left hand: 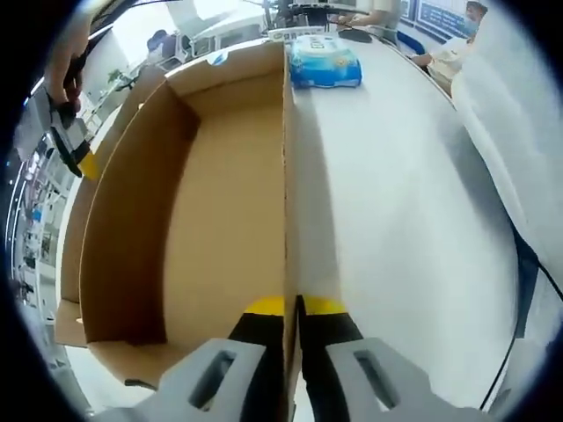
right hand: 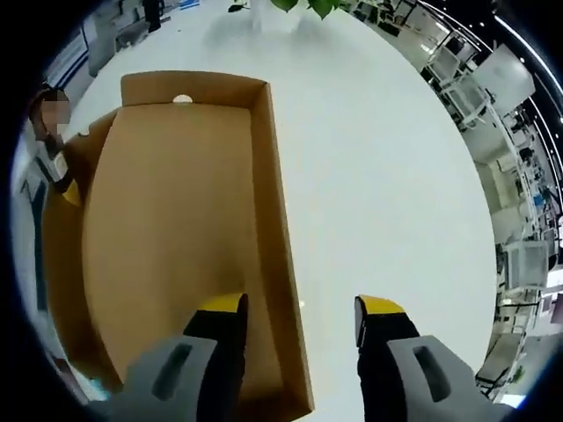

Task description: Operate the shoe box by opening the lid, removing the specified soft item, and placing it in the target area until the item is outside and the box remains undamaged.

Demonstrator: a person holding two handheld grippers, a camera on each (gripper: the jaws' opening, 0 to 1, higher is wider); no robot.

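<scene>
cardboard fills the near ground in both views. the left gripper [left hand: 293, 309] has its jaws pinched together on the side wall of the shoe box [left hand: 220, 211], gripping it at the near end. the right gripper [right hand: 299, 318] stands with its jaws spread wide, one tip inside the box and one over the white tabletop [right hand: 378, 176] — nothing between them. the box lies open, its inside bare as far as shows. farther on, near the tabletop's far edge, a blue soft pack [left hand: 325, 63] rests just past the box's far end. by my reading the item is already out — what remains is letting go of the wall without bending it.
</scene>
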